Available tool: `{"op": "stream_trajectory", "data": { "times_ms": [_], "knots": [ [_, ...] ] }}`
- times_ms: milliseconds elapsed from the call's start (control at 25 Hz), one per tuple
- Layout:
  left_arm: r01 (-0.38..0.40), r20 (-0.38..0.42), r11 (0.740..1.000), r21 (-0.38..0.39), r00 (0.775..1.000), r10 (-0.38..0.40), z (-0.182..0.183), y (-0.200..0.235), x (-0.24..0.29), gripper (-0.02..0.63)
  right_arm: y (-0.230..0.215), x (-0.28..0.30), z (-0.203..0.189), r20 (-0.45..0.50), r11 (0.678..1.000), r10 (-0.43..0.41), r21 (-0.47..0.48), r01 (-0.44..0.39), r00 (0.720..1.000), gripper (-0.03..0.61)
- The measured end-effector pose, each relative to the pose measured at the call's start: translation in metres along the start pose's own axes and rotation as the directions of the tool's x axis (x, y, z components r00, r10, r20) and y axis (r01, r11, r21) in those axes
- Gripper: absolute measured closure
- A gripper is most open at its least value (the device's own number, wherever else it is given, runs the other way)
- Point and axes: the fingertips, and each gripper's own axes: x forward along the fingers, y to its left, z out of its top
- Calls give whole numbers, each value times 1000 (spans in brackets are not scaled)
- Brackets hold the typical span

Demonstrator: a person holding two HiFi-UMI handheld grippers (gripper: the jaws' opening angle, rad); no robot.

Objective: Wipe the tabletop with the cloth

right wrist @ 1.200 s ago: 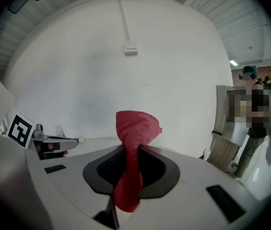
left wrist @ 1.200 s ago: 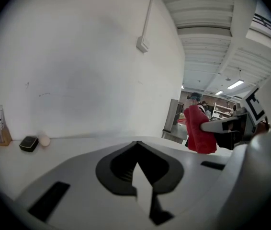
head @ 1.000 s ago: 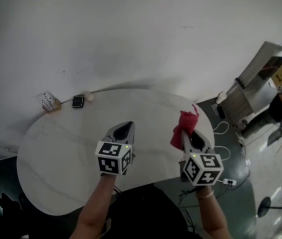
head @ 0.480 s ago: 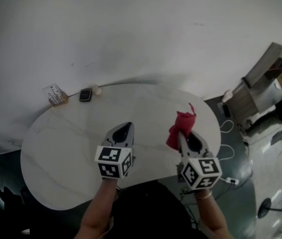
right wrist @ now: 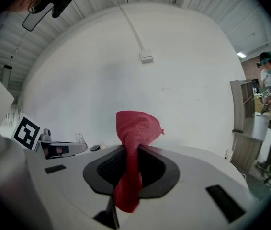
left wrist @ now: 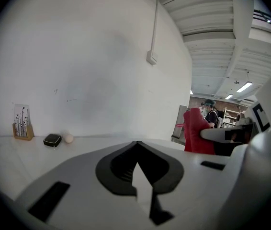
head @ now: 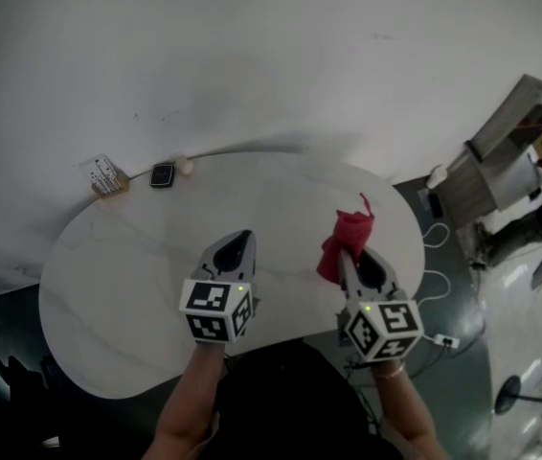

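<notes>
A red cloth (head: 347, 238) (right wrist: 134, 143) is bunched and pinched in my right gripper (head: 346, 255) (right wrist: 130, 150), which is shut on it above the right part of the white rounded tabletop (head: 137, 257). The cloth sticks up past the jaw tips, off the table. My left gripper (head: 239, 241) (left wrist: 136, 145) hovers over the table's middle, shut with nothing in it. In the left gripper view the red cloth (left wrist: 197, 133) shows at the right.
Against the wall at the table's far left stand a small card holder (head: 104, 175) (left wrist: 21, 123), a black square device (head: 162, 174) (left wrist: 52, 140) and a small pale ball (head: 186, 166) (left wrist: 68, 138). A cabinet (head: 501, 151) and floor cables (head: 434, 257) lie to the right.
Both grippers have held nearly still over the table with the cloth still pinched; the head view shifted slightly, so the table sits a little higher in the picture.
</notes>
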Motion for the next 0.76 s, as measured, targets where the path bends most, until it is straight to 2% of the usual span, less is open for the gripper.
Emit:
{"op": "stream_trajectory", "data": {
  "times_ms": [760],
  "knots": [
    [-13,-4,1000,-2,1000,13,-10,-9,-13,612,-3,-12,-9,-9,1000,3,-6,-3,1000,517]
  ]
}}
